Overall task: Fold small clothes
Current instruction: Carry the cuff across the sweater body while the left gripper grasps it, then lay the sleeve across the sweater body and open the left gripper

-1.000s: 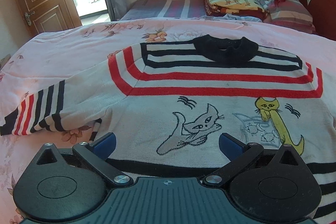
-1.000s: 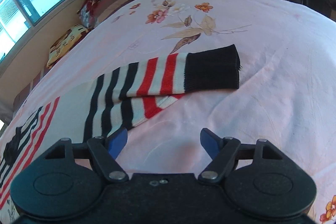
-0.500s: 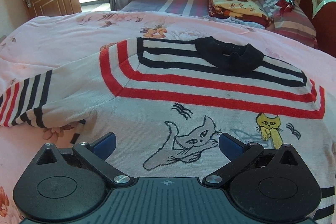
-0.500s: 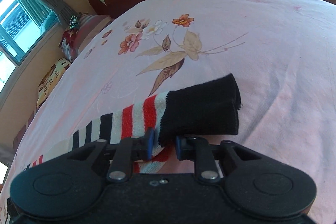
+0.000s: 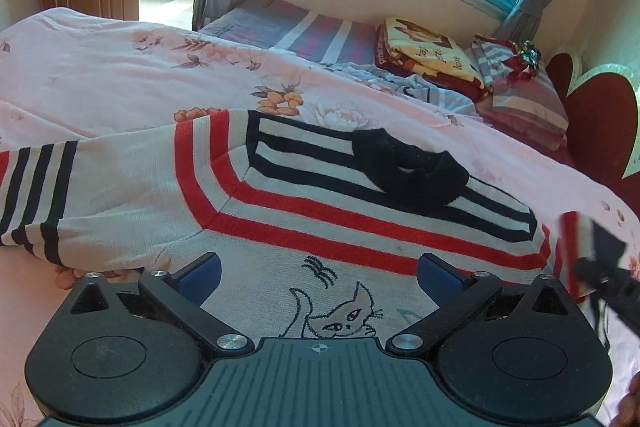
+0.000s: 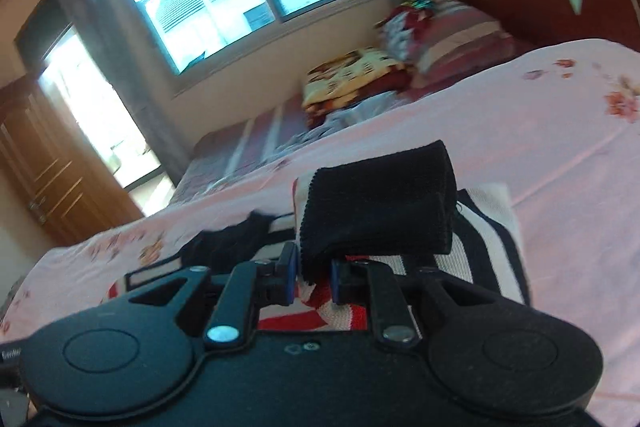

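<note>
Little knit sweater [image 5: 280,211] is lying flat and face up on the pink bed, white with red and black stripes, black collar [image 5: 412,171], cat drawings on the chest. One striped sleeve [image 5: 60,199] stretches out sideways; the other's black cuff [image 6: 380,203] is lifted above the body.

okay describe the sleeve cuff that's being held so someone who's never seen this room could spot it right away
On the pink floral bedspread lies a striped sweater with cat drawings. The black cuff is at the end of its red, white and black striped sleeve, lifted over the sweater's body and pinched in the right tongs. The sweater's other sleeve lies flat.
</note>
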The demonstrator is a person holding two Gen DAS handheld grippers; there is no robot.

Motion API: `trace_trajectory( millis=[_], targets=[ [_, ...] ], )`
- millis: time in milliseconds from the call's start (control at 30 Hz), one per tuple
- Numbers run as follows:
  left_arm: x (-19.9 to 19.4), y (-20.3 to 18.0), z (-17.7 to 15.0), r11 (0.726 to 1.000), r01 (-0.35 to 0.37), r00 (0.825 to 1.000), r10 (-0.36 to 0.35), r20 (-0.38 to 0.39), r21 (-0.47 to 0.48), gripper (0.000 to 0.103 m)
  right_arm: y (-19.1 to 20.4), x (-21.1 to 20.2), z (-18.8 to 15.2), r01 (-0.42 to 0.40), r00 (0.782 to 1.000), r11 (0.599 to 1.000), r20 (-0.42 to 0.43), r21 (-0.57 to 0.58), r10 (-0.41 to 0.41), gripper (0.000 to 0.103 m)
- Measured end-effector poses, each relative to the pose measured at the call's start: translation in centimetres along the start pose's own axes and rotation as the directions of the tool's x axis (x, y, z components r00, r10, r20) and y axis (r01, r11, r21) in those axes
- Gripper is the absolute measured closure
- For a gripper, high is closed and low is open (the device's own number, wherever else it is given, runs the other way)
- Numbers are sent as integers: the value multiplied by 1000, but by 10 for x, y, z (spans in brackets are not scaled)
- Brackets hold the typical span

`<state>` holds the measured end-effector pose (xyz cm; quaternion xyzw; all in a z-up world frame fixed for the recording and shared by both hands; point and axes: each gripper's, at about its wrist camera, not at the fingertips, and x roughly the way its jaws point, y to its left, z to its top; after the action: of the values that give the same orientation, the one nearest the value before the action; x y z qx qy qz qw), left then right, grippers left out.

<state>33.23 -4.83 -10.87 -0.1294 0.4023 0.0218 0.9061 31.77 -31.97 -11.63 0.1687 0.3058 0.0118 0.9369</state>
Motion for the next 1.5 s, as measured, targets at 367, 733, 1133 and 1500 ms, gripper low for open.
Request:
trace_trajectory(
  millis=[367,733,1133,1500],
  targets=[
    [49,8,-27,960,224,956,-250,-152,-168,0,46,3,-52,-82,986,988,-156,-131,61,51],
    [87,-35,-54,903,331,902,-388,-191,-273,42,-25,-67,-64,151,985,971,-55,-187,-164,43],
    [64,-34,-26,893,367,919,-392,-50,-260,98,-51,-11,-54,278,953,943,-73,-186,-295,64],
    [76,59,-17,960,160,980,-182,-77,-230,98,-26,1,-51,213,971,947,-53,-241,-232,79]
  ],
)
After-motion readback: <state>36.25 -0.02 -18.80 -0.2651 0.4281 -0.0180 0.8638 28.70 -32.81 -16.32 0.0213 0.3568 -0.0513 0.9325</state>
